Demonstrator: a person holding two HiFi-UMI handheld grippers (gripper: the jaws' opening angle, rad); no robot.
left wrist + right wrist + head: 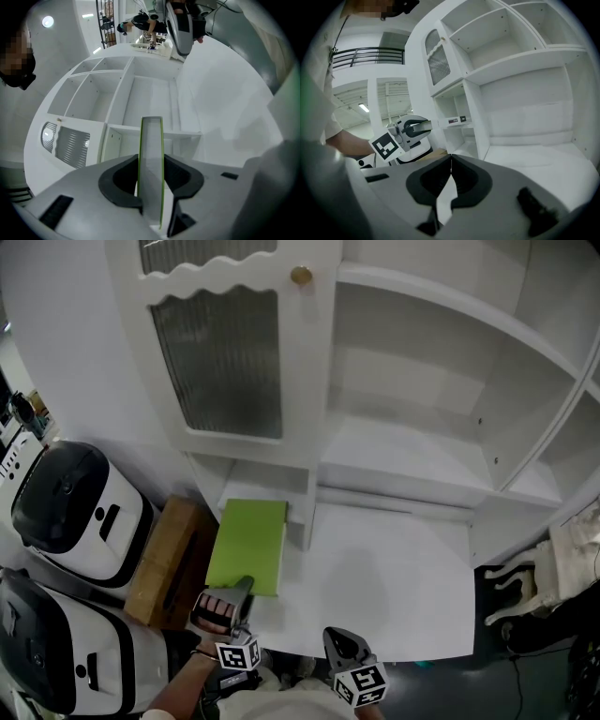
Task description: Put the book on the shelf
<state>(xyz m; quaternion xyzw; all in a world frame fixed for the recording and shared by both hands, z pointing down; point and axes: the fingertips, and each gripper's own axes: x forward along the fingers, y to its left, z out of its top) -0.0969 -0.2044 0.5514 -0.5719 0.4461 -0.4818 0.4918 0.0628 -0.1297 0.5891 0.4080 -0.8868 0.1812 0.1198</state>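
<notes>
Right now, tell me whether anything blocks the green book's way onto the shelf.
Nothing visible does. The left gripper grips the green book at its near edge, and the small compartment just ahead of it looks empty. Only the white divider stands close beside the book's far right corner.

Head view: from high above, facing steeply down on the white shelf unit [412, 456]. The left hand-held gripper [246, 585] and right hand-held gripper [336, 638] sit at its bottom edge.

Left gripper view: low, facing into the unit, rolled a quarter turn. The book [151, 168] is edge-on at the lens.

Right gripper view: low, faces the open compartments.

All three views share the ribbed-glass door [220, 362].
</notes>
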